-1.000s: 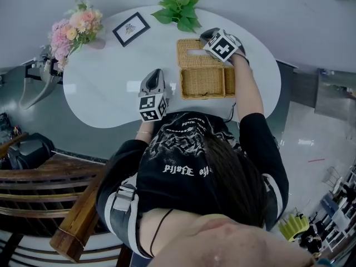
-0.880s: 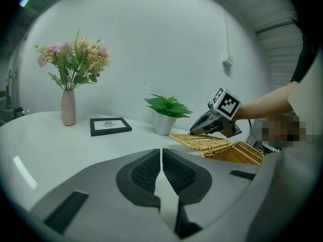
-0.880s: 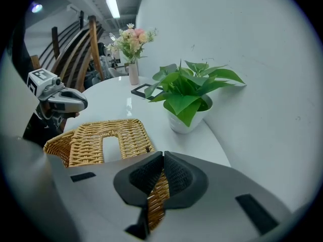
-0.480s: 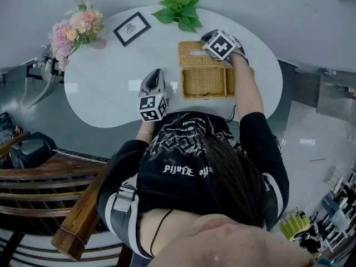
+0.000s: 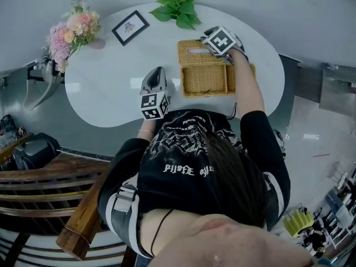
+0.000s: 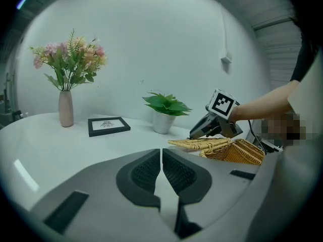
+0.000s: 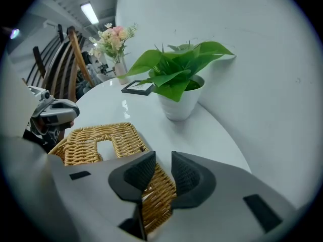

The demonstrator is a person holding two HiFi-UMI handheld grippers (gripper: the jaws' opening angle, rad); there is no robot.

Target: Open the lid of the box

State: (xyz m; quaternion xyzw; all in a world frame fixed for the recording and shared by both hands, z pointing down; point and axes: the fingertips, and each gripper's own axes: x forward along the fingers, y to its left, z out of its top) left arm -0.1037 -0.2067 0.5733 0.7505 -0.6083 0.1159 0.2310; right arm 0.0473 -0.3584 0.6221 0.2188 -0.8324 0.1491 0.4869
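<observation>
In the head view, the near edge of the surface (image 5: 105, 88) is hidden behind the person (image 5: 194, 166) at lower centre. The right part of the wicker box (image 5: 204, 81) is crossed by the person's forearm (image 5: 248, 90). The print inside the picture frame (image 5: 130, 28) is too small to be read, and the vase beneath the flowers (image 5: 75, 26) is mostly covered by blossoms. In the left gripper view, the box's right end is lost behind a pale shape (image 6: 305, 150) at the right edge that cannot be identified. In the right gripper view, the frame's right corner is masked by leaves of the potted plant (image 7: 176, 69).
</observation>
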